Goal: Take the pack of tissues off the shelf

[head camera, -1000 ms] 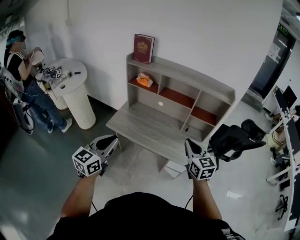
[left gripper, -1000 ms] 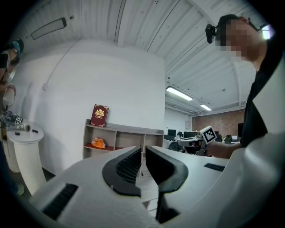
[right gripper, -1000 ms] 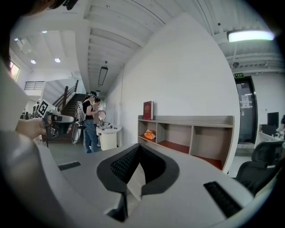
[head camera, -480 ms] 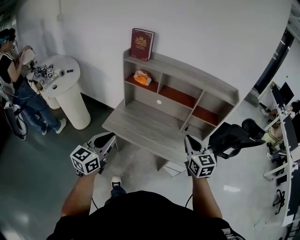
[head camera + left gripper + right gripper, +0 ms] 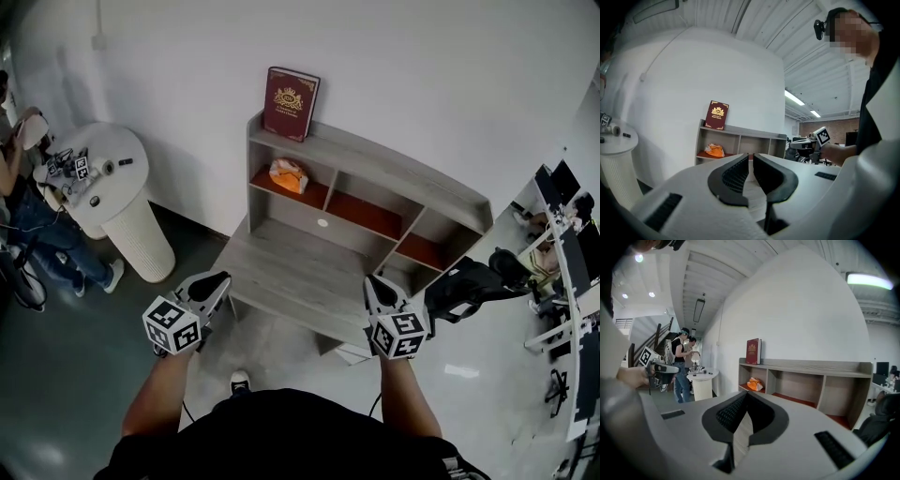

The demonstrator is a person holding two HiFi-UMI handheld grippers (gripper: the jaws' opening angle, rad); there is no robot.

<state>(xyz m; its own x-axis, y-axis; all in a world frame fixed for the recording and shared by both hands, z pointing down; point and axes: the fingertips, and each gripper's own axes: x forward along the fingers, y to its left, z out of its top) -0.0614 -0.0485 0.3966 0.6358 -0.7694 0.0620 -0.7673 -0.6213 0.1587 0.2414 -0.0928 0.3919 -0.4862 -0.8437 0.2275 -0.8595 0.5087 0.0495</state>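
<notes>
We hold the left tongs (image 5: 220,279) and right tongs (image 5: 372,283) at the desk's (image 5: 291,267) near edge, both with jaws together and empty. The tissues (image 5: 289,174) lie in the shelf's (image 5: 375,157) leftmost compartment, at one o'clock from the left tongs and eleven from the right, well apart from both.
</notes>
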